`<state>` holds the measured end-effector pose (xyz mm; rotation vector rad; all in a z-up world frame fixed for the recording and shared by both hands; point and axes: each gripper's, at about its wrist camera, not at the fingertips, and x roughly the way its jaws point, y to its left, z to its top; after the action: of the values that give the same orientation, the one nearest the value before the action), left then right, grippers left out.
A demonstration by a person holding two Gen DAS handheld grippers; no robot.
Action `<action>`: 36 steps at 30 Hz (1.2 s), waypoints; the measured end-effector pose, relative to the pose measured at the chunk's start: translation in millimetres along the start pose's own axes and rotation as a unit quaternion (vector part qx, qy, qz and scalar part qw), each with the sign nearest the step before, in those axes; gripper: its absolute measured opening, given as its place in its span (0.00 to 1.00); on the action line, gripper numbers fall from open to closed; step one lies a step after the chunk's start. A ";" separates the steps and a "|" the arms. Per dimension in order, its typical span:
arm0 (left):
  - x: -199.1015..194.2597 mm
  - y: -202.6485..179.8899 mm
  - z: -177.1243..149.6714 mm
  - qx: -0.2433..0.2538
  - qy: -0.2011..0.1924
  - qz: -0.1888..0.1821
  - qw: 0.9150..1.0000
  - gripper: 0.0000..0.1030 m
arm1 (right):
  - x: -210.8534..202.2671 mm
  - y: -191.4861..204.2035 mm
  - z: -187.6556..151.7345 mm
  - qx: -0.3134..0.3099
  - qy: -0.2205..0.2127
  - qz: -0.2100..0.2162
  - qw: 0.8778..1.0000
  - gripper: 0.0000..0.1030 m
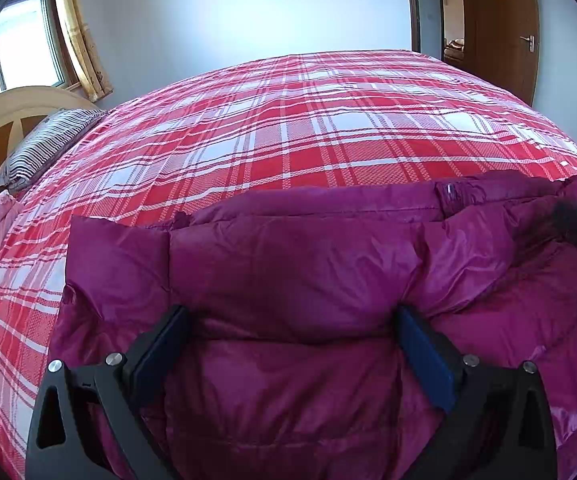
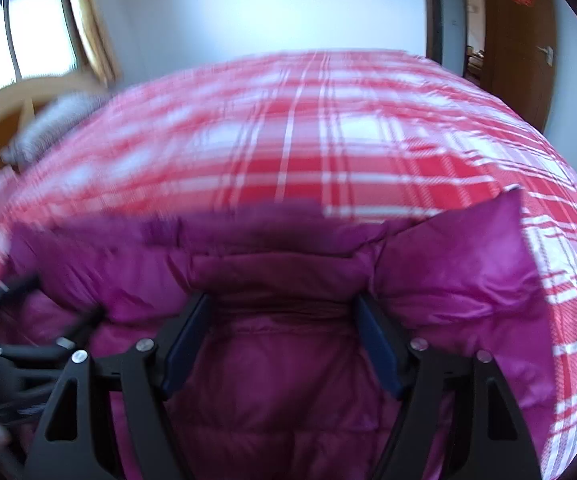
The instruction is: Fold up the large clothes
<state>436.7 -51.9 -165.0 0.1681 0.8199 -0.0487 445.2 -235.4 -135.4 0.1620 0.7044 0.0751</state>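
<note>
Bedspread (image 1: 308,128) in red plaid under magenta jacket (image 1: 288,272), both grippers' fingers (image 1: 164,344) spread wide, empty.

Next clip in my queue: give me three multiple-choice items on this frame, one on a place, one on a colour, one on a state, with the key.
1. Where does the striped pillow lie?
A. at the headboard end of the bed
B. on the jacket
C. by the door

2. What colour is the puffer jacket?
A. navy
B. magenta
C. grey

3. How do the left tool's fingers stand?
A. shut on a sleeve
B. out of view
C. apart over the jacket

Key: 1 A, the striped pillow lies by the headboard, on the plaid bedspread. 2 B, the puffer jacket is glossy magenta. 3 C, the left tool shows a wide gap between its fingers, with jacket fabric bulging between them.
</note>
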 end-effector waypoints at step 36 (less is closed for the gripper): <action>14.0 84.5 -6.5 -0.082 0.017 0.051 0.995 0.99 | -22.0 1.5 9.0 0.036 -0.017 -0.075 0.996 0.82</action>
<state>450.7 32.8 -168.5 0.0563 0.8439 0.1177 434.3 -237.7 -114.3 0.1781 0.6847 -0.0973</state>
